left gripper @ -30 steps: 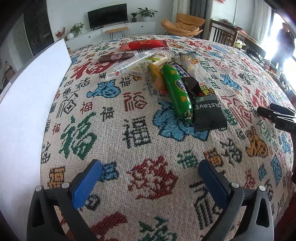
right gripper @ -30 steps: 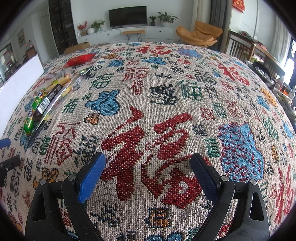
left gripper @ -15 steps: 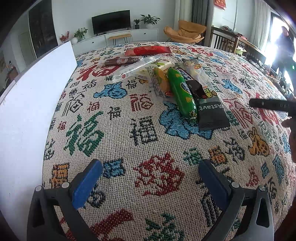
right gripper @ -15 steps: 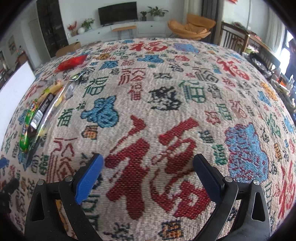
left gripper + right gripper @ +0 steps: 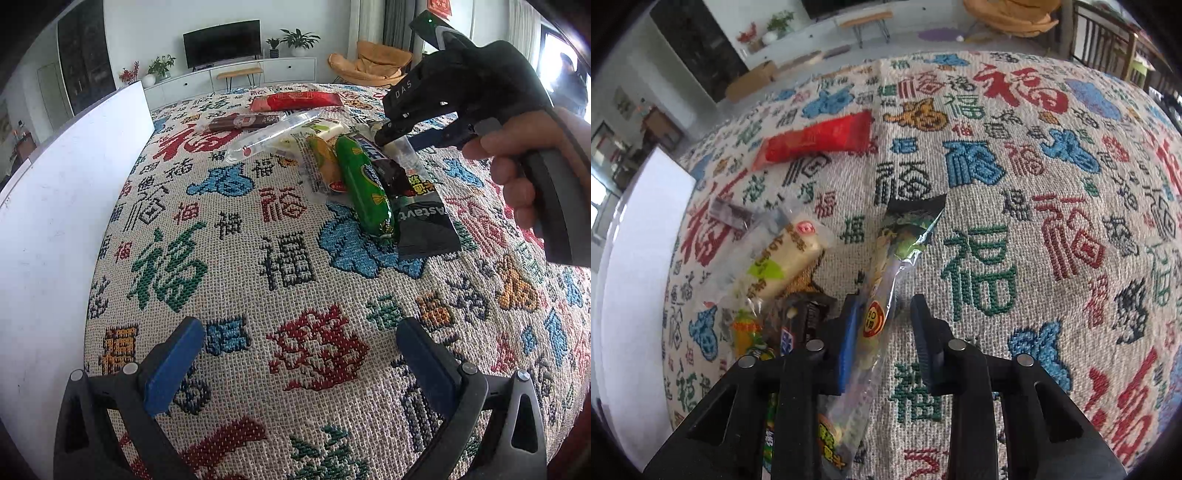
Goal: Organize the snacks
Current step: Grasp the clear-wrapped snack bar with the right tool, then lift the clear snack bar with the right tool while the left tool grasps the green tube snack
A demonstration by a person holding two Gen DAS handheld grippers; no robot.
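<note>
Snacks: clear noodle-stick packet (image 5: 882,280) now sits between the right gripper (image 5: 886,321) fingers, jaws narrowed but not yet pinching; 0.5 s ago it was off over bare cloth. Left gripper (image 5: 295,354) unchanged, wide apart, empty. Green roll (image 5: 364,188), black "Astavt" pack (image 5: 424,225), red packet (image 5: 295,101) beyond. Patterned tablecloth (image 5: 236,280); TV (image 5: 221,42) at back.

Clear packet (image 5: 882,295) partly hidden behind right gripper (image 5: 884,328), lower end cut off by frame, green snack (image 5: 768,369) mostly covered, print unreadable
</note>
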